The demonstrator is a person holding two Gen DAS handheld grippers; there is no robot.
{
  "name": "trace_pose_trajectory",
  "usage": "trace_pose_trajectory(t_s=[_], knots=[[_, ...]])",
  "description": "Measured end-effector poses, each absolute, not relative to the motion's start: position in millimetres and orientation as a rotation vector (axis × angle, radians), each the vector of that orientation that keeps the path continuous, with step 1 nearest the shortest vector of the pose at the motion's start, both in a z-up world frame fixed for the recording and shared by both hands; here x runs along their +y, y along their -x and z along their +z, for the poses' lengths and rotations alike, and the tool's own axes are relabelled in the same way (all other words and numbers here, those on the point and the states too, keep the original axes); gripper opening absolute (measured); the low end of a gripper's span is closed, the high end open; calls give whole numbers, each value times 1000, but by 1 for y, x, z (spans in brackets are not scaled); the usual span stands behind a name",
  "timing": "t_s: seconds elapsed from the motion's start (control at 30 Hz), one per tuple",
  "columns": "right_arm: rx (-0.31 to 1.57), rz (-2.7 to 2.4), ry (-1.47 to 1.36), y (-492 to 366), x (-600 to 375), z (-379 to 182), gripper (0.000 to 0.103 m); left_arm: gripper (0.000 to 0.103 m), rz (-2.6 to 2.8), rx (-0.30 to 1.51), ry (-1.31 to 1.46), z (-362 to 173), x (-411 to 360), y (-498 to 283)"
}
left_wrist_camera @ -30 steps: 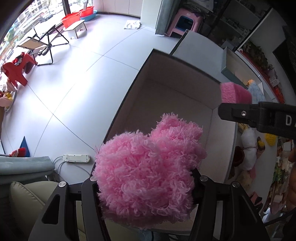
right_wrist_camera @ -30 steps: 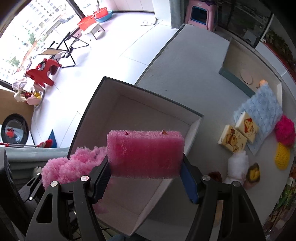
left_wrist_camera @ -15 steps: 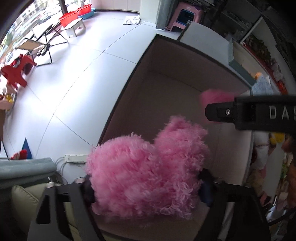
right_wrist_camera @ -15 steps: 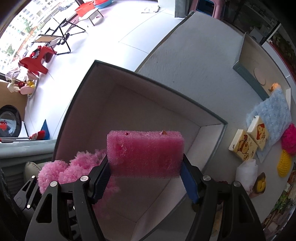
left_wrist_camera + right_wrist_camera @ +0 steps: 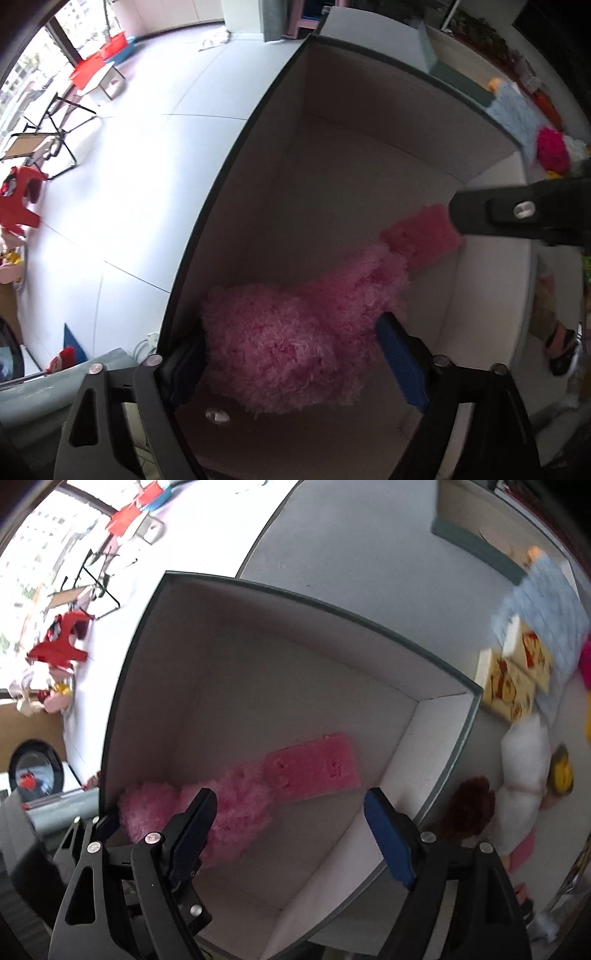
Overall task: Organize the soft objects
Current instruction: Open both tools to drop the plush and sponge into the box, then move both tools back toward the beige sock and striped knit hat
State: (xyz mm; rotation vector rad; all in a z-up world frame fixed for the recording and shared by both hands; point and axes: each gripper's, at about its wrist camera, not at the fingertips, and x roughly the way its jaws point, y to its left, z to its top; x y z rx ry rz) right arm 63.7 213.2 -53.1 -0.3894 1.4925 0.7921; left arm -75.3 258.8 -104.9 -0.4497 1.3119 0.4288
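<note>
The right claw point(image 5: 288, 834) is released; the sponge point(image 5: 314, 771) lies just ahead in the box point(image 5: 439, 698). The left claw point(image 5: 291, 354) looks released around the plush point(image 5: 295, 343); lift both straight up.

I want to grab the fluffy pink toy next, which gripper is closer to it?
Left. The left gripper has its jaws either side of the fluffy pink toy in the box; the right gripper sits open above, beside it.

The grey tabletop point(image 5: 354, 554) carries an open box point(image 5: 332, 607) at its near edge. Beside the box lie two yellow picture blocks point(image 5: 513, 681), a pale blue knitted cloth point(image 5: 554, 609), and what looks like a white plush toy point(image 5: 524, 775), blurred.
</note>
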Motion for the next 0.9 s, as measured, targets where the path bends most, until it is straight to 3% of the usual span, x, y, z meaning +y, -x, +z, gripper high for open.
trace_pose_trajectory(t_s=[0.07,0.4,0.9], knots=[[1428,834,347,-61,204,-39,102,102,415,1281,474,-96,255,78],[1338,824,83,-74,106,1,103,102,318,1227,457,-46,202,79],[1526,313,-111,-74,-138,-62,103,102,56,1303,272,-31,76,19]])
